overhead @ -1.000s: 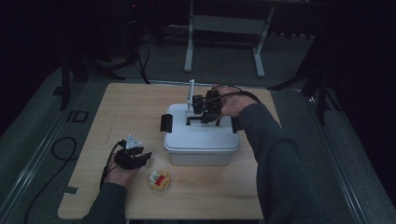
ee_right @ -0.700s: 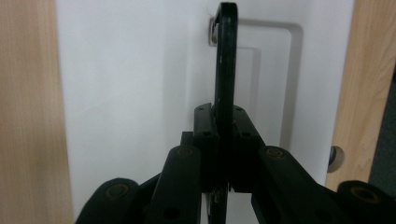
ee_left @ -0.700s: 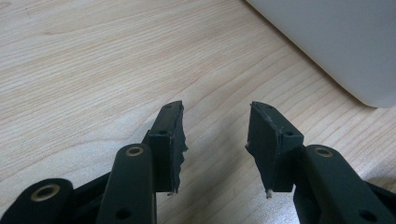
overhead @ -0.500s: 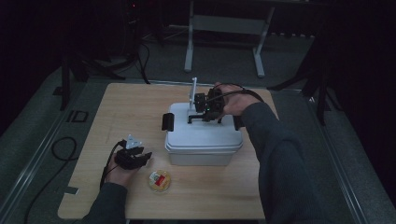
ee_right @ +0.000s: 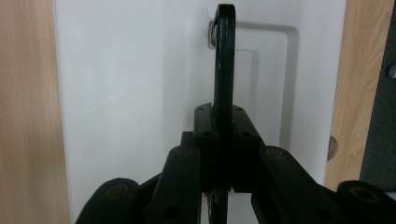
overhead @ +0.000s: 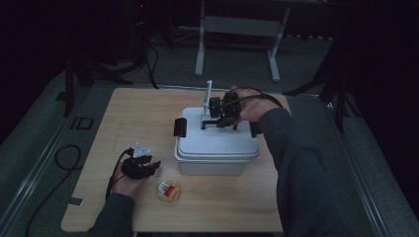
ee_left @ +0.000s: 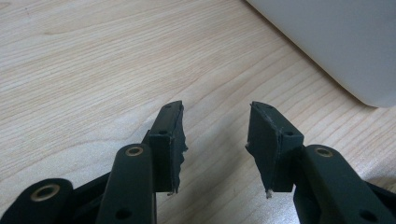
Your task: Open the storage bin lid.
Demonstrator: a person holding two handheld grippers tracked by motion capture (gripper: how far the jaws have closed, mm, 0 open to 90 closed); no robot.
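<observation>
No readable text anywhere. The small round container (overhead: 168, 191) by the white box (overhead: 217, 148) has a red-yellow label, too small to read.

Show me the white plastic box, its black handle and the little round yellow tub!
white plastic box (overhead: 217, 148), high view, lid top.
black handle (ee_right: 224, 70), right gripper view, raised bar.
little round yellow tub (overhead: 169, 191), high view, its lid.

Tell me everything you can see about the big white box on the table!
The white plastic box is rectangular with rounded corners and sits mid-table on the light wooden table. Its lid is on, with a black latch showing on its left end. A thin black carry handle stands raised from a recess in the lid, and the right gripper is shut on it.
</observation>
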